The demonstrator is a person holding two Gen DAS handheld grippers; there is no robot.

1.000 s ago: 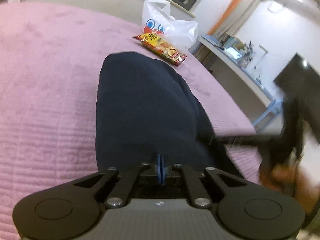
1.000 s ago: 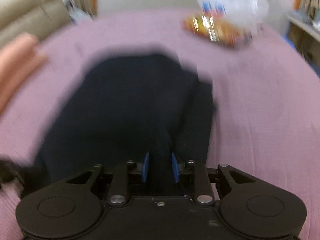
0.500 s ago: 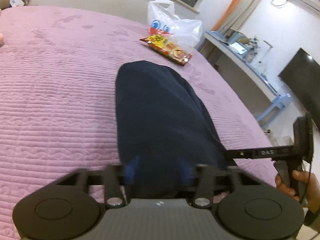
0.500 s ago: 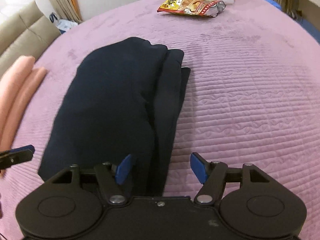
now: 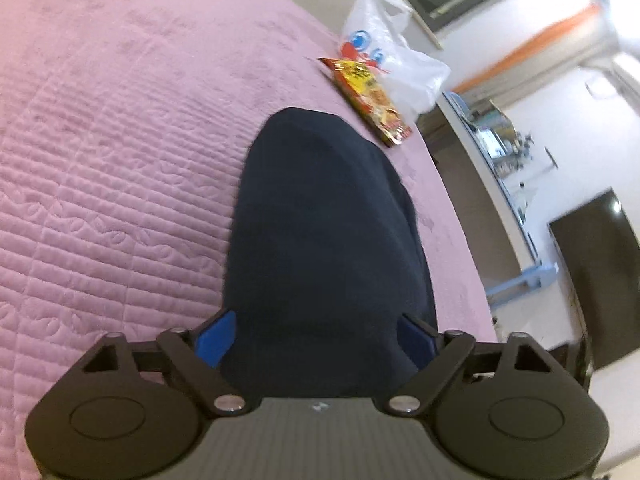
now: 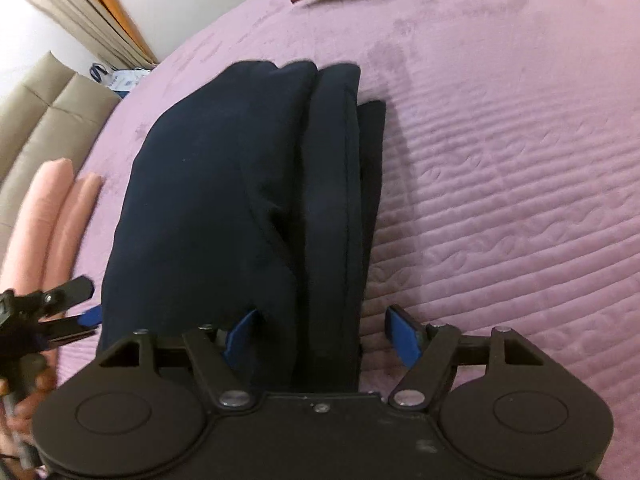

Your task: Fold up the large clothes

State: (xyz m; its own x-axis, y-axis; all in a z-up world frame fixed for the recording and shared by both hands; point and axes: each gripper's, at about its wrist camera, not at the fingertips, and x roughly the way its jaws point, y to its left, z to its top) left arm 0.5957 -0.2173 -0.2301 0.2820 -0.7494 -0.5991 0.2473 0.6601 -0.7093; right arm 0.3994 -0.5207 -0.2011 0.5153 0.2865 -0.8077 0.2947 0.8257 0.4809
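Bedspread (image 5: pixel 120 152), pink, quilted, stitched in ribs and leaf motifs: covers the whole work surface and bears everything listed below.

Garment (image 6: pixel 224 208), large, dark navy, soft knit, folded into a long narrow stack: lies flat on the bedspread, layered edges showing along its right side in the right wrist view. Long axis runs straight away from both grippers, near end under them, far end toward the snack packet. This is the relation the next fold likely depends on: near end lifted and carried along that axis to the far end.

Plastic bag (image 5: pixel 394 68), white, printed with cartoon eyes: beyond the far end, apart from the garment.

Snack packet (image 5: pixel 370 98), yellow and red foil: just beside the bag, near the garment's far end without touching.

Left gripper (image 5: pixel 320 336), black, blue pads: jaws wide apart, straddling the near end's left part, holding nothing.

Right gripper (image 6: pixel 320 334), same make: jaws spread over the layered right edge, empty; whether a pad touches cloth is unclear. Both sit equally near.
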